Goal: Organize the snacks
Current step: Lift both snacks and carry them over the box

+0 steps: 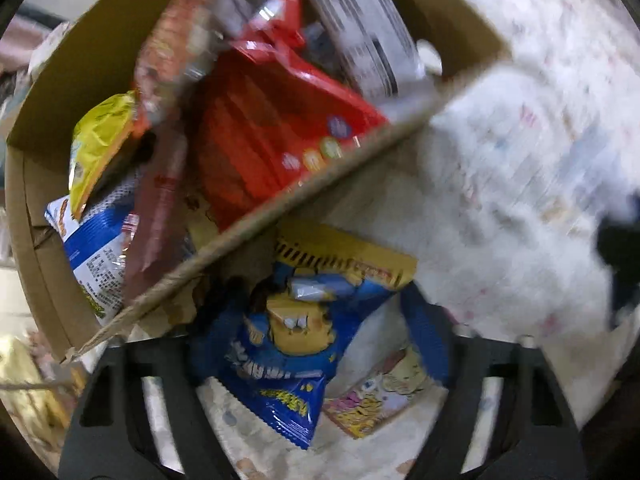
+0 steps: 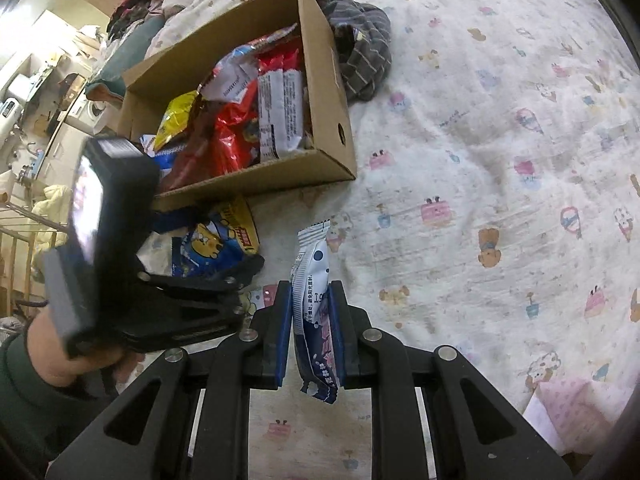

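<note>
An open cardboard box on the bed holds several snack bags, among them a red bag and a yellow one. Just outside its near wall lies a blue and yellow snack bag. My left gripper points down over that bag, a finger on each side of it. A strip of sheet shows between the bag and one pad. My right gripper is shut on a slim white and dark blue packet, which hangs above the sheet.
The bed sheet is white with small cartoon prints. A grey striped cloth lies behind the box, with piled clothes beyond. A flat pink and yellow packet lies under the left gripper. A hand in a green sleeve holds it.
</note>
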A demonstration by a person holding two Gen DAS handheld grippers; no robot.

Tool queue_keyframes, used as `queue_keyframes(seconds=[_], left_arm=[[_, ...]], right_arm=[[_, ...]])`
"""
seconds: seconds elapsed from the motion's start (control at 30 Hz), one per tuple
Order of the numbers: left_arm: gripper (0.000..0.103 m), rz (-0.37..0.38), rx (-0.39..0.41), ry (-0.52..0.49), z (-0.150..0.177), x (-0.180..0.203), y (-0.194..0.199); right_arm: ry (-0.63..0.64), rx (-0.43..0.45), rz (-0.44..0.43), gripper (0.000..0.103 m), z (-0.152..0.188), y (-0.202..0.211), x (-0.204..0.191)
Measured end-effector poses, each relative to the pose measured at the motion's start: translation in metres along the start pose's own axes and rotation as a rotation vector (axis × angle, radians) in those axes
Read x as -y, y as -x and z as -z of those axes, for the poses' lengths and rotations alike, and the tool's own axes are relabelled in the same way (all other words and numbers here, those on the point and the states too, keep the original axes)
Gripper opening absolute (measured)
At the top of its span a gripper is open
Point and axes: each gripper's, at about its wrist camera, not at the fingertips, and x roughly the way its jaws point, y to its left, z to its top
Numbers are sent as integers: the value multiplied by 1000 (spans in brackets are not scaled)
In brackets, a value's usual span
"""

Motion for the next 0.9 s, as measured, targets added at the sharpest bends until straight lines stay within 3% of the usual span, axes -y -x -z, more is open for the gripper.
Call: queue_keyframes(seconds=[0.07,0.13,0.3,0.6,0.9], left_arm=[[57,-27,10,-26,0,7,0],[41,-32,30,-36,2,10,6],[30,11,29,-10,10,14,24],[29,28,105,65,26,-1,69],[29,71,230,366,67,-72,123]], right_arm=[[5,13,-5,19,0,4,0],[3,18,-10,19,-1,4,-2],[4,25,-19,19,-3,6,-3],[19,40,-58,19,1,11,-13],[92,73,-115,19,-4,9,-44]])
